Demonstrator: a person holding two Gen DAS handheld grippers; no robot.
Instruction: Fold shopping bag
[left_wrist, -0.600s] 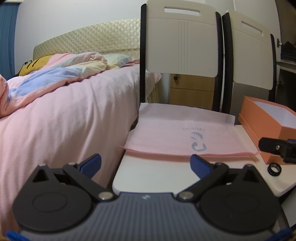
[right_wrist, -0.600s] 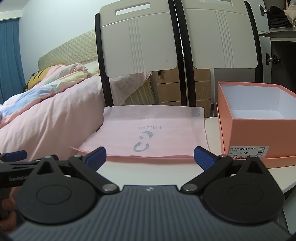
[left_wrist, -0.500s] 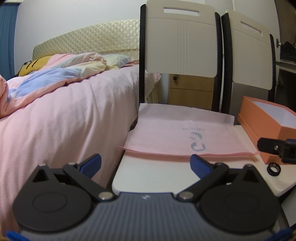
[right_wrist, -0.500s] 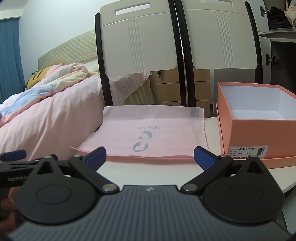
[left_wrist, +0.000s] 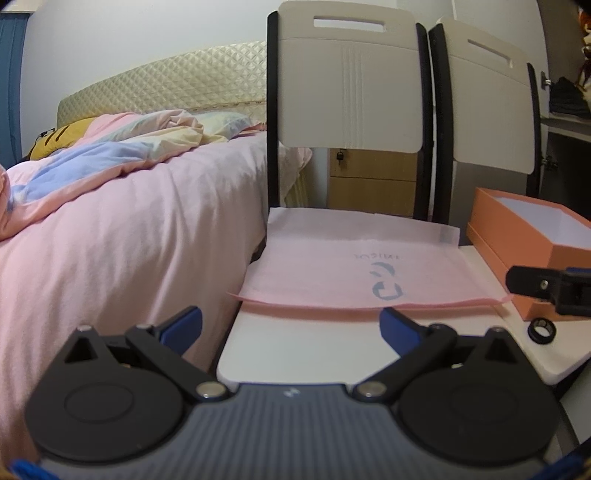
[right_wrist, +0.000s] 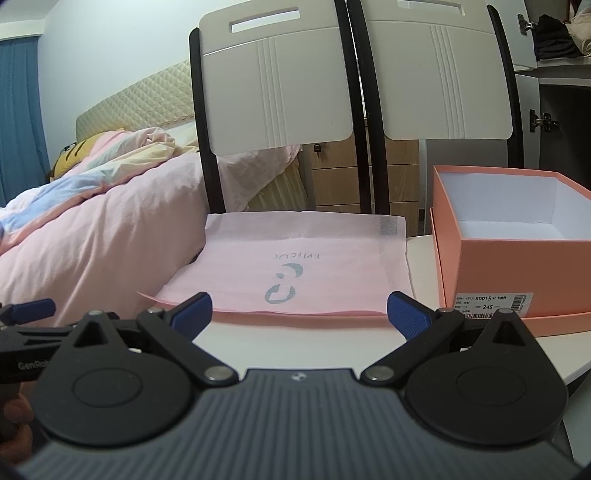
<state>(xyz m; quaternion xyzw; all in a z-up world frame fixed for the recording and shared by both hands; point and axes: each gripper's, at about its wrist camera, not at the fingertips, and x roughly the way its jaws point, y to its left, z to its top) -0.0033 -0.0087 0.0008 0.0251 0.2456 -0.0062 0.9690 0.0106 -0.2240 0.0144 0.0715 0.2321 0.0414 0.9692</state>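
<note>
A flat pink shopping bag (left_wrist: 354, 269) (right_wrist: 295, 269) with a grey logo lies spread on a white chair seat (left_wrist: 303, 343) (right_wrist: 306, 332), its near edge overhanging a little to the left. My left gripper (left_wrist: 291, 326) hovers open just short of the bag's near edge, nothing between its blue pads. My right gripper (right_wrist: 300, 312) is open too, its tips at the bag's near edge without gripping it. The right gripper's finger (left_wrist: 546, 284) shows at the right of the left wrist view.
An open orange shoe box (right_wrist: 513, 243) (left_wrist: 532, 236) stands on the seat right of the bag. A small black ring (left_wrist: 541, 326) lies near the seat's right front. A bed with pink bedding (left_wrist: 122, 229) borders the left; chair backs (right_wrist: 280, 81) rise behind.
</note>
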